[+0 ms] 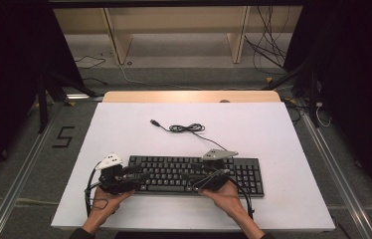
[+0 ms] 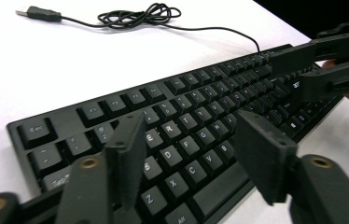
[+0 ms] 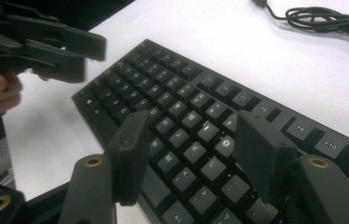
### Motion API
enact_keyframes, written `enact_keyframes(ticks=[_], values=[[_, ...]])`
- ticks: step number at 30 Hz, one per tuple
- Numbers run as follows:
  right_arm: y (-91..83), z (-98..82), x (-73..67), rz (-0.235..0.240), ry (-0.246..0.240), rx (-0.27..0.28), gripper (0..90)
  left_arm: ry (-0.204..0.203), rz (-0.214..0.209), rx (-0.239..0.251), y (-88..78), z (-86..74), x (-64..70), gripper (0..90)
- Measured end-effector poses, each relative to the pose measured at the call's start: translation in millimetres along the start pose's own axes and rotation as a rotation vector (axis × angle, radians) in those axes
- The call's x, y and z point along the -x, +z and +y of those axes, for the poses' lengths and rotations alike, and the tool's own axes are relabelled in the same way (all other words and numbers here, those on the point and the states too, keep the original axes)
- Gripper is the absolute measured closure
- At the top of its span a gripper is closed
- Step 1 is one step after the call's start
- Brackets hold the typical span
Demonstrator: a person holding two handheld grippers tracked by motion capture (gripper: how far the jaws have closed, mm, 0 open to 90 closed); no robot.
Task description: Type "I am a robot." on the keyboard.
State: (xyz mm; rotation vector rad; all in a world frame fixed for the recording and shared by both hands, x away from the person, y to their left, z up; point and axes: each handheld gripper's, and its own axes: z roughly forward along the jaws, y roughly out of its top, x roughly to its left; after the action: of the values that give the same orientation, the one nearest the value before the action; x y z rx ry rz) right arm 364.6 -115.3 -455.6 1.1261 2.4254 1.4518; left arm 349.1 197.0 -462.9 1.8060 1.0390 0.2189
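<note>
1. The black keyboard (image 1: pixel 196 174) lies flat on the white table (image 1: pixel 124 129), near the front edge, with its long side running left to right. It is the big thing to manage, so judge every move against its full length.
2. Its cable (image 1: pixel 186 128) trails from the back edge to a loose coil and ends in a USB plug (image 1: pixel 155 122) farther back on the table. Leave slack there, since any pull on the keyboard drags the coil along.
3. The left gripper (image 1: pixel 137 174) hovers over the keyboard's left end, above the letter keys, jaws parted and empty. Lower it squarely so that a pad meets the chosen spot rather than a neighbouring key.
4. The right gripper (image 1: pixel 201 175) hangs over the right half of the letter keys, jaws also apart and holding nothing. Keep it well apart from the left one, as both point inward.
5. The keys are small and close together, so slow, vertical contact probably serves best.
</note>
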Motion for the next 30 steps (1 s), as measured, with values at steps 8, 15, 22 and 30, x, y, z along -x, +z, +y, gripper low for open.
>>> enact_keyframes(ticks=[8, 15, 22, 30], values=[[-7.5, -6.0, -2.5, -0.002, -0.007, 0.003, 45.3, 0.029, -0.002, -0.042, 15.9, 6.3, 2.9, 66.3], [-11.6, -8.8, -4.0, 0.001, -0.01, 0.013, 43.8, 0.048, -0.01, -0.07, 32.1, 12.9, 5.2, 81.8], [-16.5, -11.1, -5.5, 0.001, -0.012, 0.017, 41.9, 0.067, -0.008, -0.101, 45.4, 14.4, 4.3, 88.8], [-21.1, -13.6, -6.3, 0.0, -0.011, 0.023, 41.7, 0.074, -0.002, -0.134, 58.1, 16.7, 6.9, 88.9]])
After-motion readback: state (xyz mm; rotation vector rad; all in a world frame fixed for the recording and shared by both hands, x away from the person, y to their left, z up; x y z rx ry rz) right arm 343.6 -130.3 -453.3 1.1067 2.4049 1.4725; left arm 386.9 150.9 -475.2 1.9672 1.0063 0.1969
